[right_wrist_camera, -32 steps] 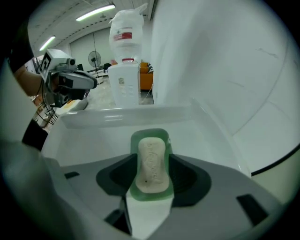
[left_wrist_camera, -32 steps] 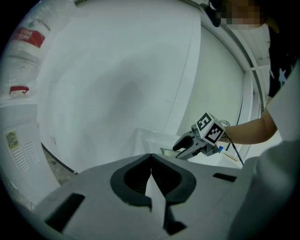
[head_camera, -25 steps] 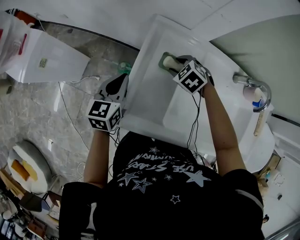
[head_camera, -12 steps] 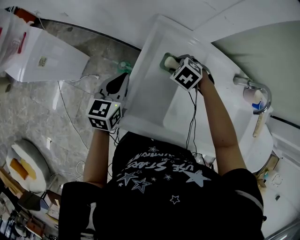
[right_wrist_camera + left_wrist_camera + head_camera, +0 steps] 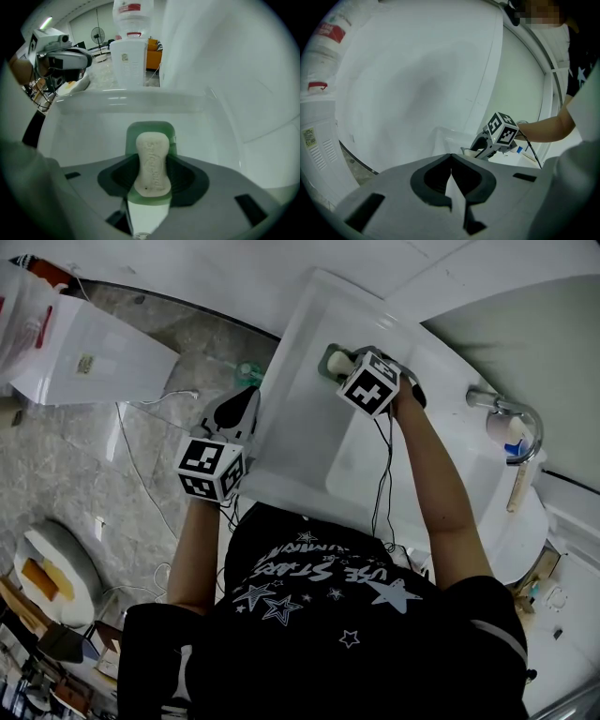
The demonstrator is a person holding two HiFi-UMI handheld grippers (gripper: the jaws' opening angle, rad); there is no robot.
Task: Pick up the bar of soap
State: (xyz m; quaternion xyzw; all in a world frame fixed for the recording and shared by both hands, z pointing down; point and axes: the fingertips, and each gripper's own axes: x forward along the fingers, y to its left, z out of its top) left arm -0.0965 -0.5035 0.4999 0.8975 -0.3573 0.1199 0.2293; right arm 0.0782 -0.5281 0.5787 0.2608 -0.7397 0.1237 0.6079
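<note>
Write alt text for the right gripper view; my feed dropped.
A pale bar of soap lies in a green soap dish on a white basin, between the dark pads of the right hand-held gripper, which sit against its sides. A white water dispenser stands beyond.

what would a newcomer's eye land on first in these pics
The pale bar of soap in its green dish at the white basin, flanked by the right gripper, its fingers against both sides of the bar. Next, the left gripper, fingers shut on nothing, held beside the basin above the floor.
</note>
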